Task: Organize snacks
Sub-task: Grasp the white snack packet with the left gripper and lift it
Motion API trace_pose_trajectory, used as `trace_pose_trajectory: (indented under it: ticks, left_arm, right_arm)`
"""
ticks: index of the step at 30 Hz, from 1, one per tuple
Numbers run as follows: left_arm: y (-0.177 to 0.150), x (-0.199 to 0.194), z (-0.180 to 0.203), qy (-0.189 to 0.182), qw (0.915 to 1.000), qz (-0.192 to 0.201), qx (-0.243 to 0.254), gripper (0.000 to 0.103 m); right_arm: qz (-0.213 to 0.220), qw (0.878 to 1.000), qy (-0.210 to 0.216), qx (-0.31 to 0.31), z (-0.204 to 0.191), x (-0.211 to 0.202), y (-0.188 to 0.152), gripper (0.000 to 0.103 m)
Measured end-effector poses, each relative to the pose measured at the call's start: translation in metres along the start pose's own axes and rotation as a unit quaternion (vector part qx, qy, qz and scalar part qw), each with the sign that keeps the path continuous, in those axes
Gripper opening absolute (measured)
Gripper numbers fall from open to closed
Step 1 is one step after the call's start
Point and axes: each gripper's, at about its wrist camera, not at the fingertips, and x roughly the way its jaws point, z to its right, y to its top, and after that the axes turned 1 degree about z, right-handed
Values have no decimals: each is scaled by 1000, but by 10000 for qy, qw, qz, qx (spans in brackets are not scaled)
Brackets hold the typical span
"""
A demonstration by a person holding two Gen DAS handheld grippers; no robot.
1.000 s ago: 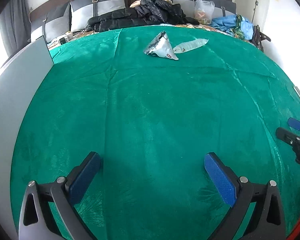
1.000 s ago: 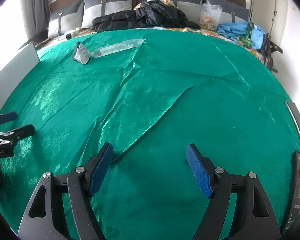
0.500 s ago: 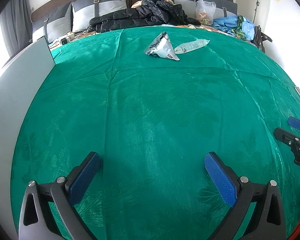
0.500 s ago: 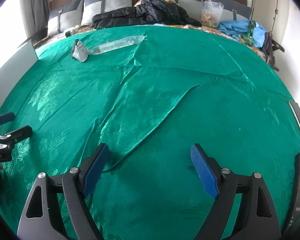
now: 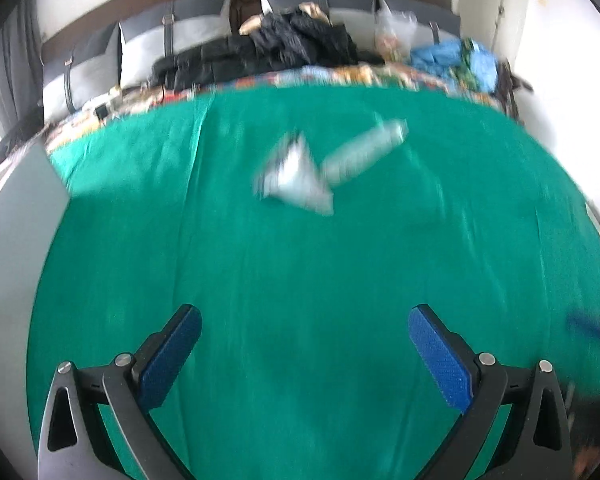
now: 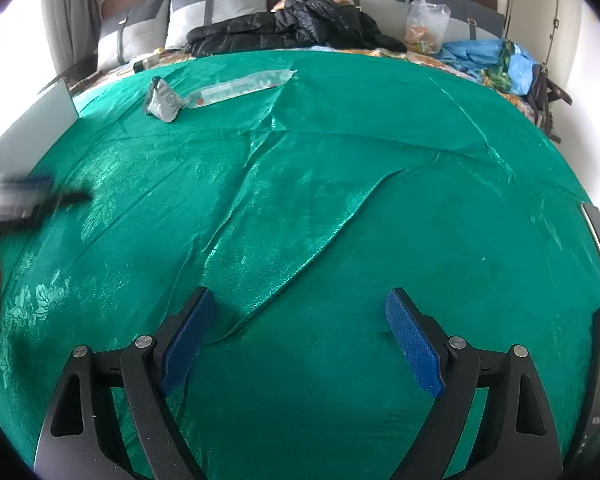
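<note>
Snack packets are seen far ahead of both tongs on a glossy green cloth (image 6: 340, 184): a crinkled silver foil pouch (image 6: 162, 100), pyramid-shaped, touching a long clear plastic sleeve (image 6: 240, 87). Both lie well apart from the blue-padded fingers. The right gripper (image 6: 300, 336) is spread wide, its jaws having just been opening, with only wrinkled fabric between them. The left gripper (image 5: 304, 352) is likewise released and empty, its view blurred. Dark quilted jackets (image 6: 300, 26) are heaped beyond, against grey cushions.
</note>
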Motion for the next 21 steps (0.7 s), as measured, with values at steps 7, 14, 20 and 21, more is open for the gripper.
trace_pose_trajectory:
  ticks: [7,14,20,21]
  left_arm:
    - [65,61,-19,276,9951,66,-952,75]
    - [58,72,-35,141,9921,204,-1226,30]
    - [21,13,-64,-192,9957,123,-899,29]
    - [9,-4,-70,-260,9967,77,-767,29]
  right_arm:
    - [0,10000,4,1,0,0,0,90]
    - [-19,10000,42,-33,-2,1,0,93]
    - [-19,10000,40,-31,-2,1,0,93]
    - [-20,10000,41,-31,-2,1,0,93]
